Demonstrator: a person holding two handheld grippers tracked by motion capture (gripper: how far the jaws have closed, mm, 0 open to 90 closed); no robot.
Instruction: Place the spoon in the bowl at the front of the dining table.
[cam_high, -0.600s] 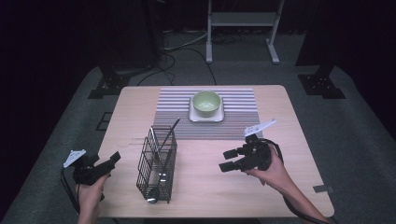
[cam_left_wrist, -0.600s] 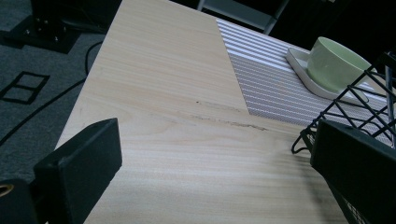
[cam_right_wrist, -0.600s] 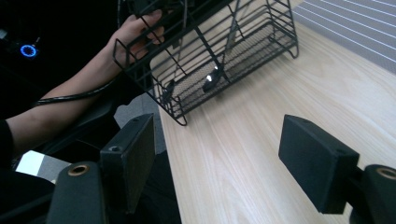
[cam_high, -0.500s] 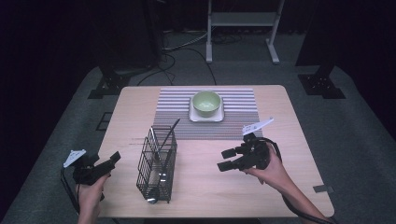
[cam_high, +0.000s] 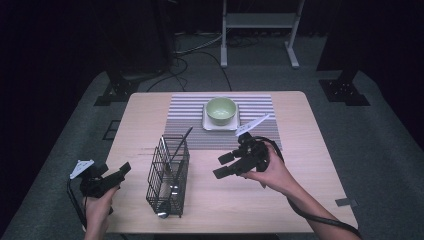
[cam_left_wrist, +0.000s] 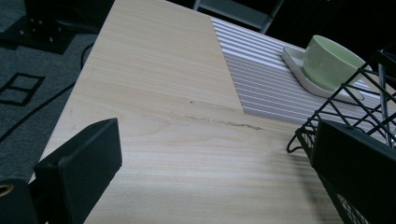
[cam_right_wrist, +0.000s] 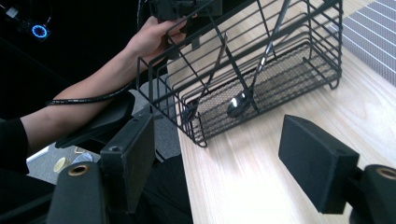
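Note:
A black wire basket (cam_high: 168, 175) stands on the near left of the wooden table (cam_high: 310, 150) and holds a spoon (cam_right_wrist: 238, 103) and other long-handled utensils. My left gripper (cam_high: 120, 172) is open at the table's left edge, with its jaws pointing at the basket (cam_left_wrist: 345, 112); nothing is between them (cam_left_wrist: 217, 140). My right gripper (cam_high: 222, 166) is open to the right of the basket, a short gap away and facing it. Its jaws (cam_right_wrist: 224, 149) are empty, with the basket (cam_right_wrist: 280, 70) ahead.
A green bowl (cam_high: 221, 110) sits on a white square plate (cam_high: 220, 125) on a striped placemat (cam_high: 190, 120) at the back middle. The bowl (cam_left_wrist: 331, 63) lies beyond the basket in the left gripper view. Dark floor with stands and cables surrounds the table.
My right gripper has moved left, closer to the basket. The left gripper has hardly moved.

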